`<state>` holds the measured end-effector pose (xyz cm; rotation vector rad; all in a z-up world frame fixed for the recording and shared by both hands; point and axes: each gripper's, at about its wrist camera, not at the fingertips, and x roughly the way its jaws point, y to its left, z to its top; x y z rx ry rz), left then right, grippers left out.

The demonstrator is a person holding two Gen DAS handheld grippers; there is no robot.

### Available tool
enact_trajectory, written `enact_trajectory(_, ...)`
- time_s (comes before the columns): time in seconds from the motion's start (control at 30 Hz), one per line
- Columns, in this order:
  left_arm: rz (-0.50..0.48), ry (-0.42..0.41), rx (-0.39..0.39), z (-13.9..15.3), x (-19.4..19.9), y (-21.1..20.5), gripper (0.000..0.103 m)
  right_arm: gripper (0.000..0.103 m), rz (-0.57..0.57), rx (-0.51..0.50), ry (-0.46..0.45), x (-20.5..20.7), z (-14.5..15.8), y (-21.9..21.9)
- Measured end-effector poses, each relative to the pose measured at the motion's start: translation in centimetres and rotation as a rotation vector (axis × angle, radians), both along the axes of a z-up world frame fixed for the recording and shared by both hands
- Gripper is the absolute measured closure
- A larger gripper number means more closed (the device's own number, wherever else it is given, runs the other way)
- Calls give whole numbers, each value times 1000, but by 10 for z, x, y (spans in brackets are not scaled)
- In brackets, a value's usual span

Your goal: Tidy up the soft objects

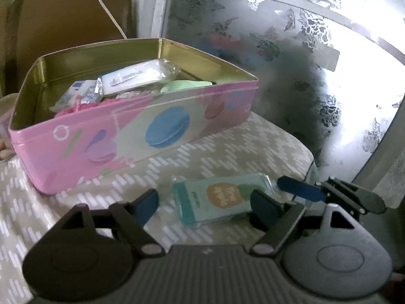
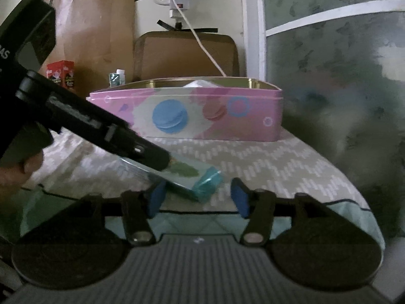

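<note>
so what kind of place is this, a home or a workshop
Most likely a home, perhaps a bedroom corner. A pink macaron-print tin of small packets sits on a patterned cushion or bedspread, beside a frosted floral window and a taped-up power adapter on the wall.

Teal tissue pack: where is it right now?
The tissue pack lies flat on the patterned cushion, in front of the pink tin, between the left gripper's open jaws in the left wrist view.

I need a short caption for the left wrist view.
Open left tool around a teal packet, before the pink tin.
</note>
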<state>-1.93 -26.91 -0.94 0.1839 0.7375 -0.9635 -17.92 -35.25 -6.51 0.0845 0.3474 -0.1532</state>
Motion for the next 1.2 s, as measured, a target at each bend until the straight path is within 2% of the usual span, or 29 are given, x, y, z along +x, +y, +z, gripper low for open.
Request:
enact_trajectory(0.03,-17,-17,7,-1,-5,-2,27,41,3,4,-10,0,-1,0)
enact_trajectory(0.07,-33,-32,12,0,-10,-4,26,42,7,3,-18,1,-2,2)
enact_trajectory(0.1,-15,-55,23,0,-14,-6,26,52,28,9,-23,2,-1,3)
enact_trajectory(0.2,12,-5,-38,9,-8,2,28,54,-4,-26,-35,6,2,17)
enact_trajectory(0.23,12,3,-71,16,-7,7,33,57,-7,-34,-48,5,3,19)
enact_trajectory(0.27,0,-4,-95,24,-7,11,44,60,-6,-27,-65,4,6,20)
enact_trajectory(0.3,-26,-9,-115,31,-7,13,47,70,-6,-9,-90,3,11,19)
enact_trajectory(0.33,-53,-14,-128,39,-8,13,47,93,9,6,-115,2,16,18)
enact_trajectory(0.37,-60,-43,-130,46,-11,13,47,97,28,20,-139,4,23,18)
enact_trajectory(0.47,-32,-144,-131,63,-12,15,47,95,24,-72,-184,22,42,29)
enact_trajectory(0.5,-16,-143,-132,65,-9,18,47,95,24,-90,-192,27,47,31)
enact_trajectory(0.63,61,-77,-133,57,9,38,44,90,80,-3,-186,25,50,20)
enact_trajectory(0.67,72,-46,-133,53,12,42,44,86,91,-4,-170,22,47,19)
enact_trajectory(0.73,82,33,-136,41,18,49,39,62,106,-18,-131,16,39,17)
enact_trajectory(0.77,83,63,-135,35,20,50,36,58,124,-25,-111,13,35,16)
enact_trajectory(0.83,78,120,-130,25,21,50,34,35,149,-59,-73,8,26,18)
enact_trajectory(0.9,63,181,-132,17,22,48,33,28,169,-116,-33,8,18,17)
enact_trajectory(0.97,46,241,-141,11,23,45,31,27,180,-165,9,13,12,17)
enact_trajectory(1.0,39,259,-145,10,23,45,30,24,188,-194,0,14,10,16)
enact_trajectory(1.07,35,270,-148,9,23,45,22,25,220,-168,6,18,11,8)
enact_trajectory(1.13,49,255,-148,10,22,46,18,39,227,-136,21,26,13,3)
enact_trajectory(1.2,67,257,-148,9,23,47,18,44,185,-93,31,37,14,1)
